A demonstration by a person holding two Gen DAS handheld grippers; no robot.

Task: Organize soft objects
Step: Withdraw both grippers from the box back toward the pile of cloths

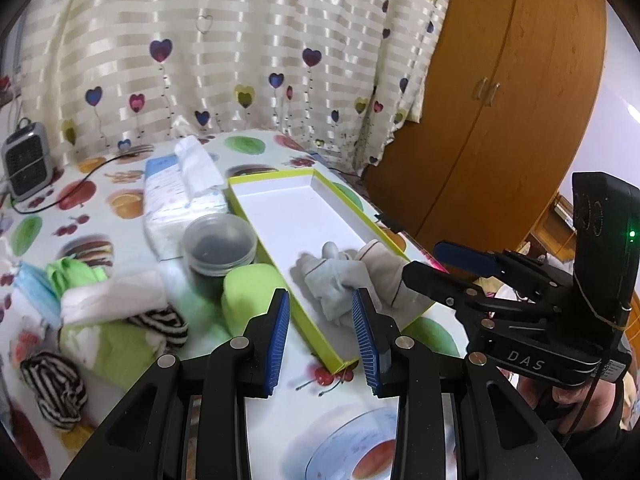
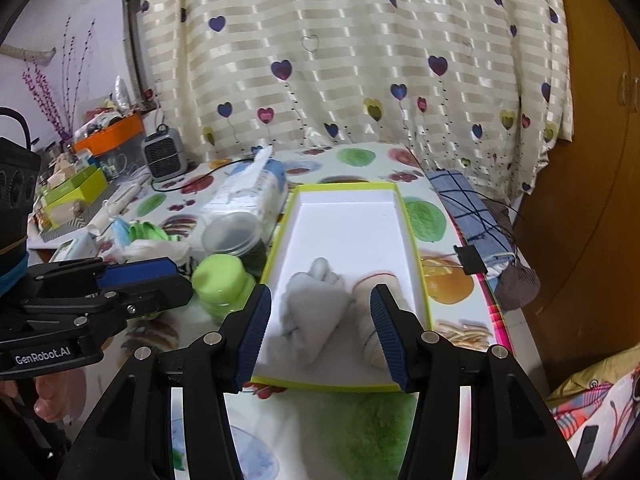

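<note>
A shallow white box with a lime-green rim (image 1: pixel 280 178) (image 2: pixel 412 240) lies on the fruit-print table. In its near end lie a folded grey sock (image 1: pixel 334 280) (image 2: pixel 316 304) and a cream sock with a dark stripe (image 1: pixel 386 268) (image 2: pixel 370 340). My left gripper (image 1: pixel 322 334) is open and empty, hovering over the box's near left edge; it also shows in the right wrist view (image 2: pixel 136 276). My right gripper (image 2: pixel 320 332) is open and empty above the two socks; it also shows in the left wrist view (image 1: pixel 452 264). Loose socks lie at left: black-and-white striped (image 1: pixel 52 388), green (image 1: pixel 74 274), white (image 1: pixel 112 296).
A clear round tub with a dark inside (image 1: pixel 220 244) (image 2: pixel 232 232), a lime-green lid (image 1: pixel 252 292) (image 2: pixel 222 284), a tissue pack (image 1: pixel 180 188) and a small grey heater (image 1: pixel 26 164) stand left of the box. A blue checked cloth (image 2: pixel 468 208) hangs at the table's right edge by a wooden wardrobe (image 1: pixel 500 100).
</note>
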